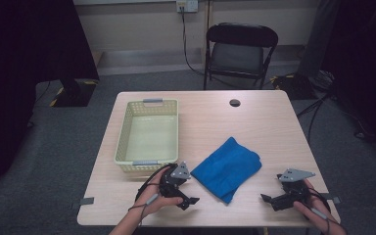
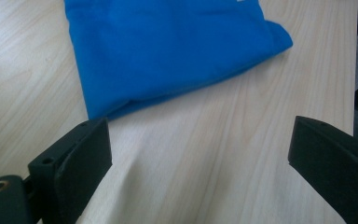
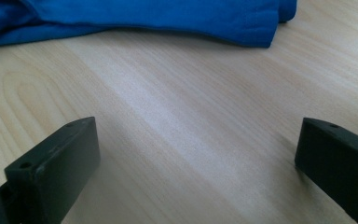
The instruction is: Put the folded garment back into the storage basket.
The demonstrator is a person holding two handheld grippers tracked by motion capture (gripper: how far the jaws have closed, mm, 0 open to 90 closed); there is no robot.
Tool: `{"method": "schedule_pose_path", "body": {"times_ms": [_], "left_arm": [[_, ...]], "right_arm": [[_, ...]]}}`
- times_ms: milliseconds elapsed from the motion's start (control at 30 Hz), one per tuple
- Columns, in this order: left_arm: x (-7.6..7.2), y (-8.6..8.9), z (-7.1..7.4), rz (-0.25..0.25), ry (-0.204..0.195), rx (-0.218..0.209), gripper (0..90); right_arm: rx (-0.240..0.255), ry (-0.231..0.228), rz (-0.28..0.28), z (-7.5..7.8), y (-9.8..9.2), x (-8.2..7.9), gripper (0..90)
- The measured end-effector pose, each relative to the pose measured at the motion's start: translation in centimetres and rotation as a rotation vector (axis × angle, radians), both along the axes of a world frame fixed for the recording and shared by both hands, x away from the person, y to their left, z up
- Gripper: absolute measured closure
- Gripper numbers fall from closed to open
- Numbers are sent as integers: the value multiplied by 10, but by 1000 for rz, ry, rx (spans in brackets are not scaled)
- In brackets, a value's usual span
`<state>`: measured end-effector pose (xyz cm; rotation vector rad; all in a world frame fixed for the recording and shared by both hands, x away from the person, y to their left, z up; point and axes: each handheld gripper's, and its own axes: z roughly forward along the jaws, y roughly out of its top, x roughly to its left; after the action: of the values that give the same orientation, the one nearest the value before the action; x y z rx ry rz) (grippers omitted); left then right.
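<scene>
Pale wooden tabletop [image 1: 269,127] held a folded blue cloth [image 1: 229,167] between our left tongs [image 1: 190,196] and right tongs [image 1: 270,199], both gaping wide and empty; we judged pinching opposite edges low would lift it cleanly.

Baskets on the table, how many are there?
1. The cream basket sits on the left half of the table, beside the folded blue cloth, just beyond the left gripper. Nothing seems hidden.
</scene>
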<state>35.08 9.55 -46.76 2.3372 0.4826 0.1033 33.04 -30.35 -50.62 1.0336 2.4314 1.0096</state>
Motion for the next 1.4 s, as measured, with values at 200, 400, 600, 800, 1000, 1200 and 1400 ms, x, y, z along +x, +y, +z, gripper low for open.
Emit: {"method": "schedule_pose_path", "body": {"times_ms": [200, 400, 600, 800, 1000, 1200, 1400], "left_arm": [[5, -11, 0, -6, 10, 14, 53], [11, -17, -1, 5, 32, -11, 53], [16, -25, -1, 11, 34, -24, 53], [20, -31, 0, 15, 31, -28, 53], [24, -37, 2, 22, 26, -37, 52], [29, -46, 3, 23, 29, -45, 51], [34, -53, 0, 24, 36, -37, 51]], "right_arm": [[0, 0, 0, 0, 0, 0, 0], [0, 0, 0, 0, 0, 0, 0], [0, 0, 0, 0, 0, 0, 0], [0, 0, 0, 0, 0, 0, 0], [0, 0, 0, 0, 0, 0, 0], [0, 0, 0, 0, 0, 0, 0], [0, 0, 0, 0, 0, 0, 0]]}}
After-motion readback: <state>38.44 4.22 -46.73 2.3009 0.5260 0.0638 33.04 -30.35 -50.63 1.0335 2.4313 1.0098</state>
